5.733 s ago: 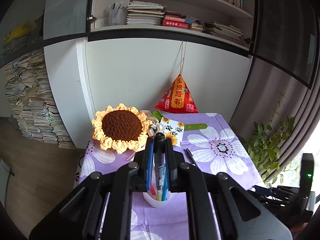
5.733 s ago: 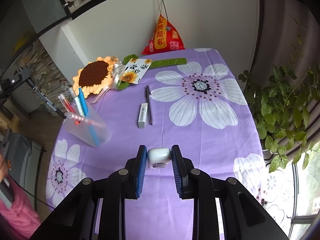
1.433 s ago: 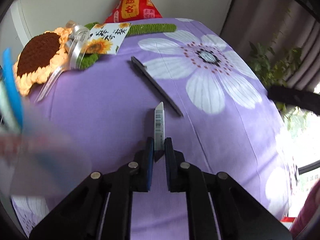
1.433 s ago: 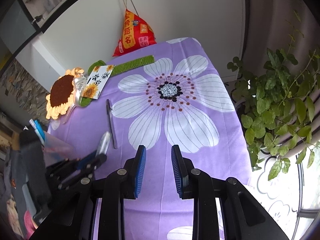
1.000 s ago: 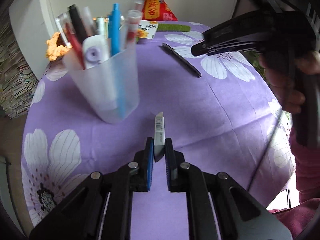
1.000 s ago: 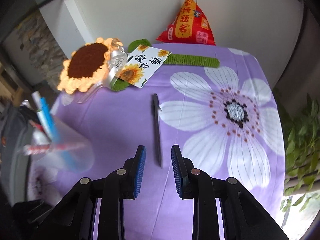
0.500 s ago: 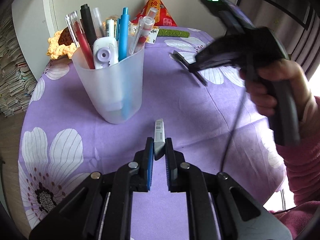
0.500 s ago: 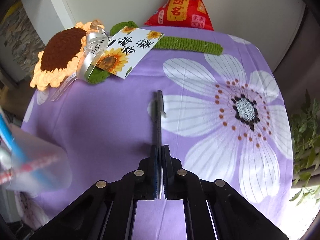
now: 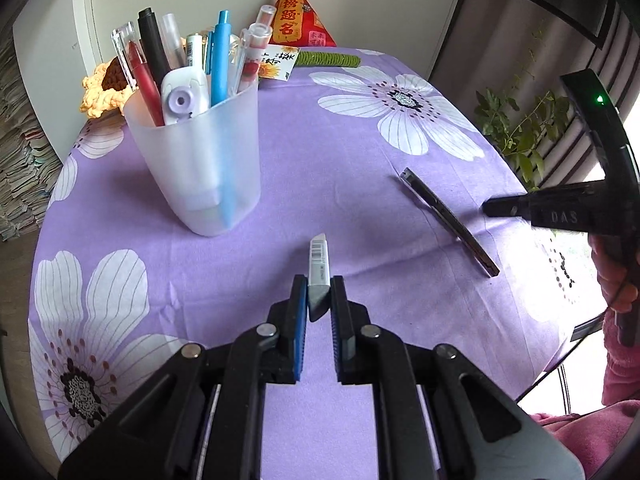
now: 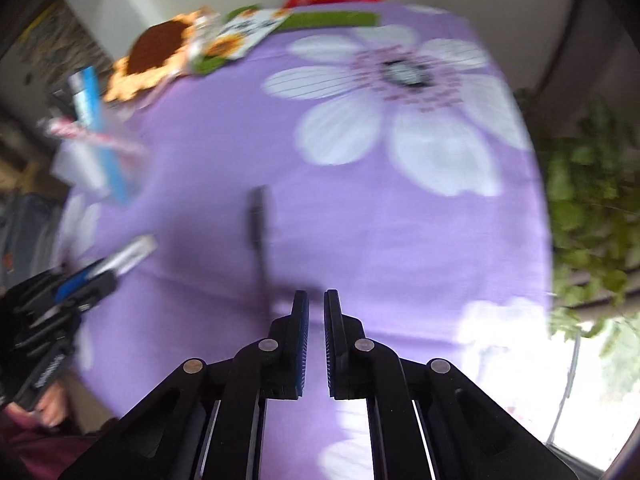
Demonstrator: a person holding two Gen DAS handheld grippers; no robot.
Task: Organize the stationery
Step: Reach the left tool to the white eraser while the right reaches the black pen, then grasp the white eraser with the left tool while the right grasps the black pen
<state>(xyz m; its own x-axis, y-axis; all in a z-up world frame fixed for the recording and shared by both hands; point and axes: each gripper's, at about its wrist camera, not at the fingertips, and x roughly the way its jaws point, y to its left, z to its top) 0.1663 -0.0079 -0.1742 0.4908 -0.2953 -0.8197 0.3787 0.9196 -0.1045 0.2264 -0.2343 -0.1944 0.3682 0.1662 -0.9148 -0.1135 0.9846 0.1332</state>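
Left wrist view: the left tool [image 9: 319,300] is clamped on one end of a white eraser [image 9: 319,270], which juts forward above the purple tabletop [image 9: 320,160]. Just ahead to the left stands the cup [image 9: 200,160], packed with pens and a correction tape. Bare cloth lies between eraser and cup, and more between cup and the black pen [image 9: 448,220], which lies flat on the right. The tabletop's right edge curves close behind that pen, with a plant [image 9: 520,136] past it; its far edge meets the wall by the red pouch [image 9: 298,20]. The right tool's [image 9: 496,207] black nose hangs just beyond the pen's near end, apart from it.

Right wrist view, blurred: the right tool [image 10: 316,300] has its jaws drawn narrow with nothing between them. The pen [image 10: 258,228] lies just ahead and left of the tips, on open cloth. The left tool [image 10: 80,280] with the eraser [image 10: 128,256] shows at the left edge, the cup [image 10: 92,160] beyond it.

Half a second ago the right tool was closed around the pen; now the pen lies free, nearer the right edge than before. The left tool's grip is unchanged.
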